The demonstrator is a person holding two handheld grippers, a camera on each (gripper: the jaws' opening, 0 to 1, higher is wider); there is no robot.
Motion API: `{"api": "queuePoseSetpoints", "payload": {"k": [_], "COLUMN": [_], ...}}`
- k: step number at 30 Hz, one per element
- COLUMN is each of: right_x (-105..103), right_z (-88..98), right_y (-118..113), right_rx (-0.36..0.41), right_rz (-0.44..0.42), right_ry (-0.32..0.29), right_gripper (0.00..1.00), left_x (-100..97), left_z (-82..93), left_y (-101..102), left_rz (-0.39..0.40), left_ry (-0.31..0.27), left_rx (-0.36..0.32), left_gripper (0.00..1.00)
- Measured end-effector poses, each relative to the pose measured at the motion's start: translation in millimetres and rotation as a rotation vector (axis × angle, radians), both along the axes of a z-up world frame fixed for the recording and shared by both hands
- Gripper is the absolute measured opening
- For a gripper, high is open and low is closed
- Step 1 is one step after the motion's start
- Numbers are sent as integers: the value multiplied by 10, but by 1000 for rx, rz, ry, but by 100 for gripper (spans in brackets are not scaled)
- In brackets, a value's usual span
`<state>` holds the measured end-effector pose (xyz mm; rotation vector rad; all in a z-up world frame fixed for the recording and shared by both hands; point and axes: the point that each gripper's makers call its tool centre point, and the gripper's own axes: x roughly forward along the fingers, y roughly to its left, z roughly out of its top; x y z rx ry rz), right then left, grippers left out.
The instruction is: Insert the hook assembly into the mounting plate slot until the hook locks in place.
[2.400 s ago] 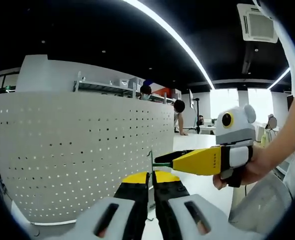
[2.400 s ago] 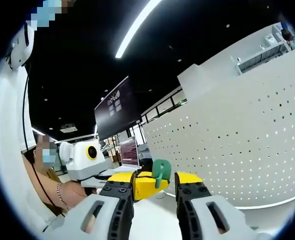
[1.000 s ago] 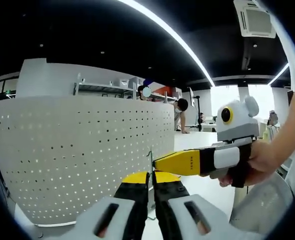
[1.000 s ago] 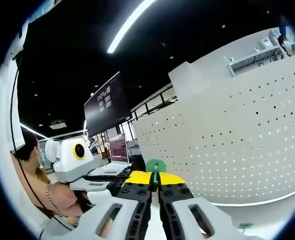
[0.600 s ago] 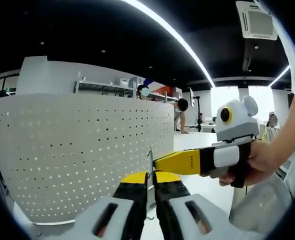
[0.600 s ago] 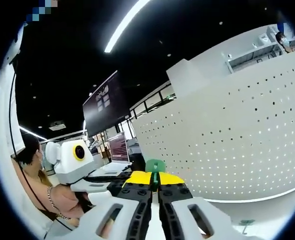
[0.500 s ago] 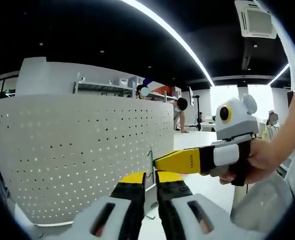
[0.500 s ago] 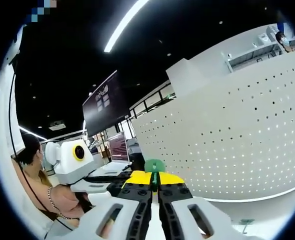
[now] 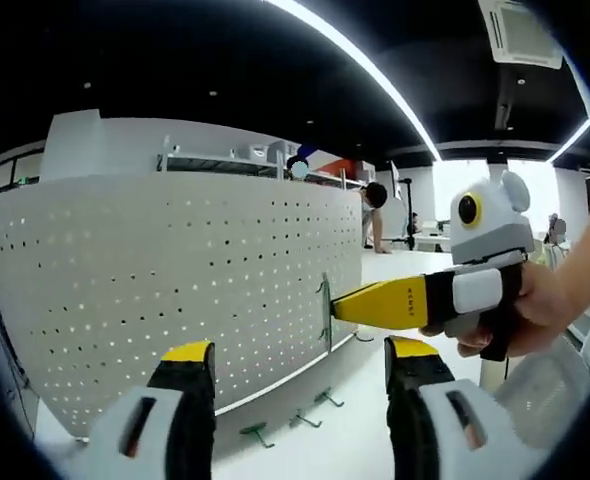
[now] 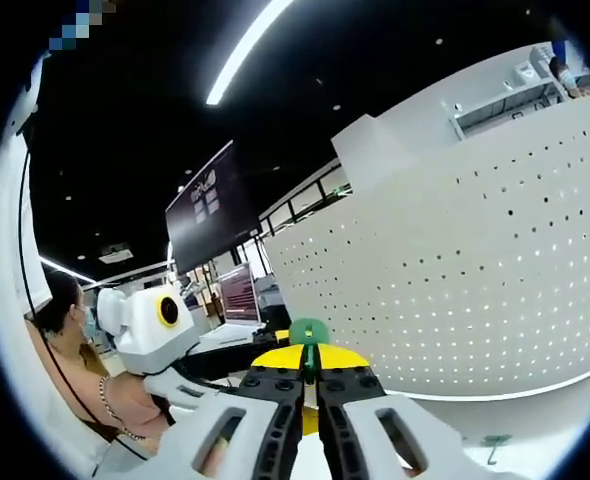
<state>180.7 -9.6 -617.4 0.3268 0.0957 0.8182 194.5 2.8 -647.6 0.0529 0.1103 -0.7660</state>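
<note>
Right gripper: clamped on the green hook.
Left gripper: jaws wide, empty.
Hook: at right jaw tips, against the perforated panel's edge, panel ahead.

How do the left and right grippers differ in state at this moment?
The left gripper has its jaws spread wide and holds nothing; the right gripper has its jaws closed on a green hook. In the left gripper view, the right gripper's yellow tips press the hook against the edge of the white perforated panel, while the left gripper sits back from it. Both have yellow-tipped black jaws.
</note>
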Motion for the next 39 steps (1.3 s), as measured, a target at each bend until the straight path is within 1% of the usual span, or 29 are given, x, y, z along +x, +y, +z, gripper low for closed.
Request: {"api": "queuePoseSetpoints", "payload": {"k": [3,4,9,12,13,16,17,19,20,24,26,29,31,33,35,39], "right_x": [4,5,7,10,13,48,63,81,107,132,142,161,168,171,170,166], "right_z": [3,1,-1,-8,-8,-43,-69,-58,-59,-30,-4,4,9,6,5,-2], "right_y": [-9,-12,-11,-13,-16,-53,-71,-73,-117,-158,-181,-208,-219,-227,-227,-219], "right_rx": [3,5,10,-4,-15,-116,-146,-158,-188,-231,-230,-230,-232,-241,-238,-239], "right_rz": [-4,-4,-4,-8,-12,-45,-58,-66,-92,-119,-127,-135,-139,-141,-139,-135], "right_ry": [2,3,7,5,0,-22,-16,-15,-24,-47,-56,-57,-60,-63,-61,-59], "right_gripper": [0,0,0,0,0,0,0,0,0,0,0,0,0,0,0,0], "left_x": [23,27,19,15,15,8,7,2,-5,-26,-33,-67,-77,-110,-129,-187], "left_z": [-38,-79,-122,-137,-142,-177,-198,-244,-278,-377,-442,-565,-613,-702,-746,-854], "left_y": [29,41,49,52,54,59,66,74,74,86,102,124,143,163,171,189], "left_rz": [16,23,24,22,22,21,22,23,21,19,18,19,23,21,19,6], "left_ry": [14,38,46,51,54,67,72,90,102,132,146,183,189,218,224,259], "left_rx": [2,5,15,19,19,24,26,27,29,34,36,51,62,74,83,93], "left_gripper": [85,86,86,85,85,84,84,84,83,83,83,83,84,83,83,82]}}
